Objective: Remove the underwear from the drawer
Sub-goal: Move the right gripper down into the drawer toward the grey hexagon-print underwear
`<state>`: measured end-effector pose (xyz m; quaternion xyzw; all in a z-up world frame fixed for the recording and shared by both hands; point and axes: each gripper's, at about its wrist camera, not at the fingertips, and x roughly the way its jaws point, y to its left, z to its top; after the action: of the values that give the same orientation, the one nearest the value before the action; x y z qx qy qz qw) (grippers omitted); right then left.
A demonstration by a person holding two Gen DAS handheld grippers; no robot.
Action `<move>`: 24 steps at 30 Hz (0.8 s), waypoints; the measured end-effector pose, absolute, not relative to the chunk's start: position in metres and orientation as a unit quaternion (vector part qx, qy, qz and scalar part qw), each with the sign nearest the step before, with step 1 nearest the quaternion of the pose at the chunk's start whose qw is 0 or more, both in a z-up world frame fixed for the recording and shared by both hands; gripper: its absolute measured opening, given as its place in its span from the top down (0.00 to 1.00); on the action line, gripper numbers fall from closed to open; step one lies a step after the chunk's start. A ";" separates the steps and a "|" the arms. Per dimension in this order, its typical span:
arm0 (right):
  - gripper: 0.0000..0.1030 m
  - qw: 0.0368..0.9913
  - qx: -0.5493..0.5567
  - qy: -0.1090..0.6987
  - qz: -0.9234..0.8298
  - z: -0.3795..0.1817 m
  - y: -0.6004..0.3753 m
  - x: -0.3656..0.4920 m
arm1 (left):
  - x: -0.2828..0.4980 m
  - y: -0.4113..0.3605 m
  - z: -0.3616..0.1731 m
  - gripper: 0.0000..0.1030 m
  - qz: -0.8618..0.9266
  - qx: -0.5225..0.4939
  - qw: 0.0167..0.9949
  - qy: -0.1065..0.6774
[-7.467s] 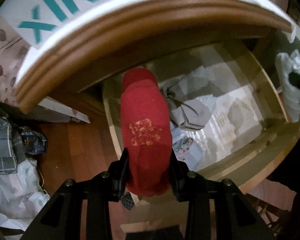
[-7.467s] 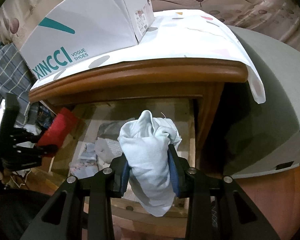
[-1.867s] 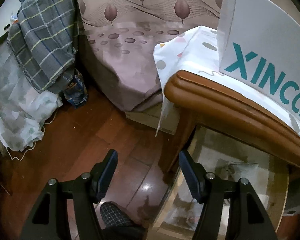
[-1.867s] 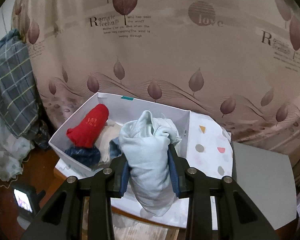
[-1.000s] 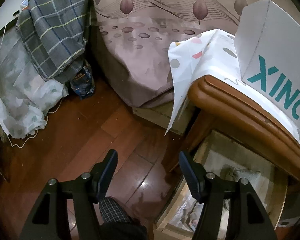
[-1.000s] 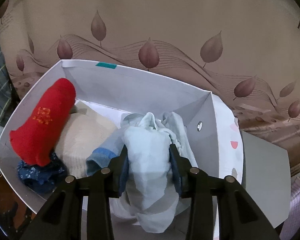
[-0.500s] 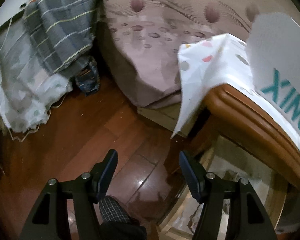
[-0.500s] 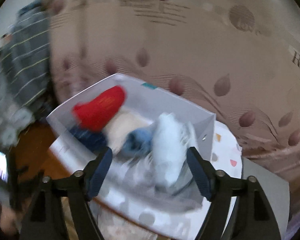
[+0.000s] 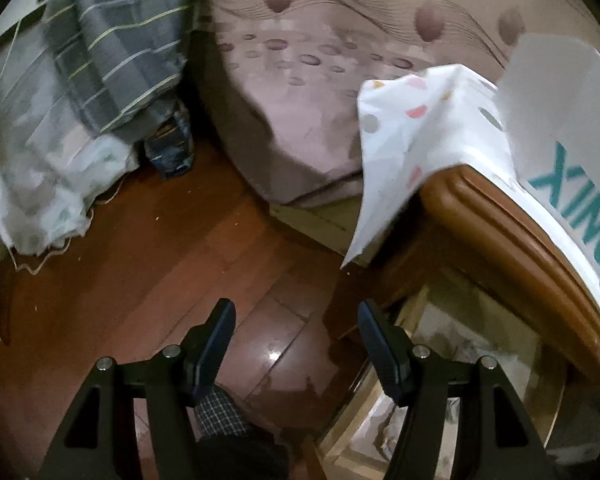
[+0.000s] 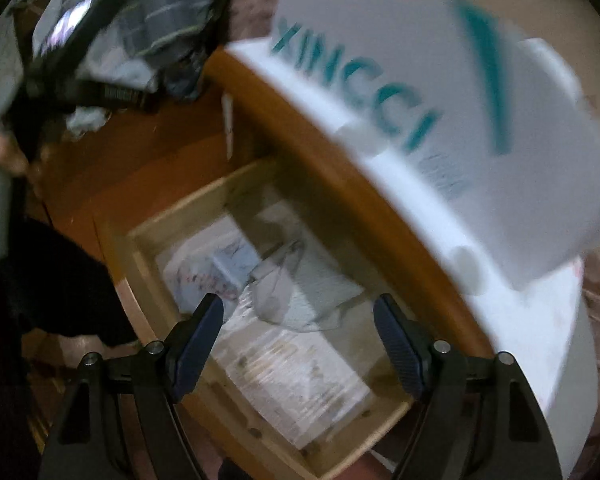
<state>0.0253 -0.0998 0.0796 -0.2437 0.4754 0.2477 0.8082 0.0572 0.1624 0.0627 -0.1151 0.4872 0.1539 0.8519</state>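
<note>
The open wooden drawer (image 10: 204, 192) lies below my right gripper (image 10: 298, 308), blurred by motion. A crumpled grey garment (image 10: 288, 304) rests on the drawer's paper lining, seen between the fingers but well below them. The right gripper is open and holds nothing. My left gripper (image 9: 296, 312) is open and empty too, hanging over the red-brown floor just left of the drawer's corner (image 9: 352, 420). What lies in the drawer is indistinct in the left wrist view.
A white XINCCI shoe box (image 10: 440, 100) (image 9: 560, 120) stands on a dotted cloth (image 9: 412, 128) on the nightstand's brown top (image 9: 500, 232), overhanging the drawer. A draped bed (image 9: 300, 80) and a plaid cloth (image 9: 120, 40) lie beyond. A checked slipper (image 9: 220, 416) is under the left gripper.
The right gripper let go of the pale blue garment in the shoe box, opened, then swung down and rolled over the drawer. The left gripper hardly moved.
</note>
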 end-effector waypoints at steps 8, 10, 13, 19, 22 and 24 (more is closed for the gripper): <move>0.28 0.763 -0.331 0.471 0.294 0.006 -0.069 0.038 | 0.057 0.164 0.061 0.36 0.153 -0.114 0.847 0.497; 0.27 0.754 -0.344 0.474 0.297 -0.009 -0.071 0.044 | 0.057 0.166 0.059 0.36 0.155 -0.120 0.844 0.499; 0.26 0.735 -0.368 0.480 0.306 -0.029 -0.070 0.051 | 0.058 0.167 0.059 0.36 0.158 -0.117 0.844 0.499; 0.15 0.729 -0.395 0.466 0.310 -0.054 -0.064 0.060 | 0.060 0.166 0.055 0.36 0.156 -0.114 0.840 0.508; 0.12 0.722 -0.423 0.448 0.315 -0.066 -0.058 0.058 | 0.063 0.165 0.051 0.36 0.155 -0.111 0.836 0.514; 0.12 0.719 -0.420 0.451 0.321 -0.072 -0.059 0.064 | 0.063 0.164 0.050 0.36 0.152 -0.107 0.835 0.518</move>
<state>0.0641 -0.0591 -0.0720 -0.4195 0.4514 0.3207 0.7193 0.0635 0.1635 0.0497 -0.1065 0.5176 0.1522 0.8352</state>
